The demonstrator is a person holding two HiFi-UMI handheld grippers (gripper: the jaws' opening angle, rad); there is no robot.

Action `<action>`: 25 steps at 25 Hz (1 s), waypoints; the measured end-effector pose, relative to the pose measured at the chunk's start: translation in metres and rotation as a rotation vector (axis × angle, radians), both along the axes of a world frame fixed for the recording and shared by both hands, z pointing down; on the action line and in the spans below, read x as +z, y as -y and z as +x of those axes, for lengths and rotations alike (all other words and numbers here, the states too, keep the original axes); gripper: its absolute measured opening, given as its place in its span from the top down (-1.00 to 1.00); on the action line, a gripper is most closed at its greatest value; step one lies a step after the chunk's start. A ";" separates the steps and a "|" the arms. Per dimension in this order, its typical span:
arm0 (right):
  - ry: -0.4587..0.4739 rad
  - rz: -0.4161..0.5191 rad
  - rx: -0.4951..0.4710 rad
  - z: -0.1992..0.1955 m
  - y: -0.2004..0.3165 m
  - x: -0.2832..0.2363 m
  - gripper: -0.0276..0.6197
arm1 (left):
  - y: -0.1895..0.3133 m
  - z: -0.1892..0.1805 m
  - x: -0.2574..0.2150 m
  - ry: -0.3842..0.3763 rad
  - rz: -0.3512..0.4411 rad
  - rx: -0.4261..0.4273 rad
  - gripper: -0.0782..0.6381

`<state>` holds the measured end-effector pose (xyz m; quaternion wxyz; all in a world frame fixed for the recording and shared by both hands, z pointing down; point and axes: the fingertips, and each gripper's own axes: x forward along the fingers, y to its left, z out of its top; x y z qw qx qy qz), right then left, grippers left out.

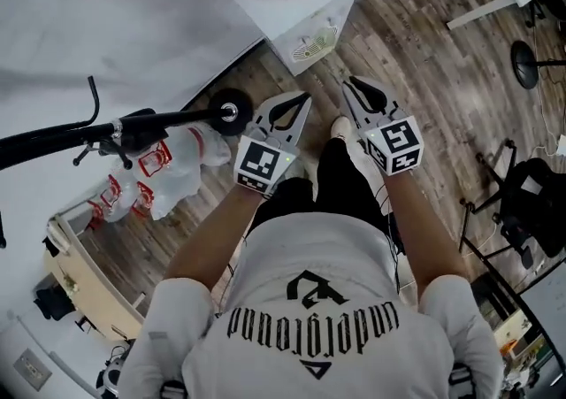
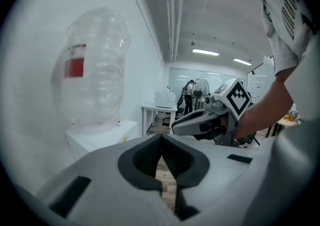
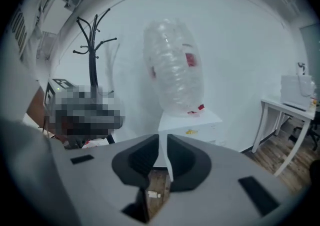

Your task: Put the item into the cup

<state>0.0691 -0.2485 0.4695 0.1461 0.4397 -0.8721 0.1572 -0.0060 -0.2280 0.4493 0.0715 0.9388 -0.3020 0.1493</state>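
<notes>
In the head view, the left gripper (image 1: 299,103) and the right gripper (image 1: 352,84) are held side by side above a wooden floor (image 1: 424,52), pointed toward a white cabinet (image 1: 301,8).

In the left gripper view, the jaws of the left gripper (image 2: 161,137) are seen pressed together at the tips, with nothing between them.

In the right gripper view, the jaws of the right gripper (image 3: 163,139) are seen slightly parted and empty, aimed at a large clear bottle (image 3: 175,69) on the cabinet.

Where the item and the cup lie cannot be told from any view.
</notes>
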 end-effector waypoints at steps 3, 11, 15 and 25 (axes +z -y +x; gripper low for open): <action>0.013 0.058 0.022 -0.011 -0.028 -0.037 0.78 | -0.025 -0.011 -0.033 -0.014 0.045 0.037 0.76; 0.007 0.152 0.033 -0.032 -0.094 -0.107 0.90 | -0.087 -0.047 -0.119 -0.085 0.177 0.080 0.76; 0.032 0.192 0.053 -0.043 -0.122 -0.130 0.90 | -0.105 -0.071 -0.135 -0.102 0.203 0.100 0.76; 0.024 0.283 0.042 -0.064 -0.167 -0.177 0.90 | -0.136 -0.091 -0.154 -0.107 0.241 0.164 0.76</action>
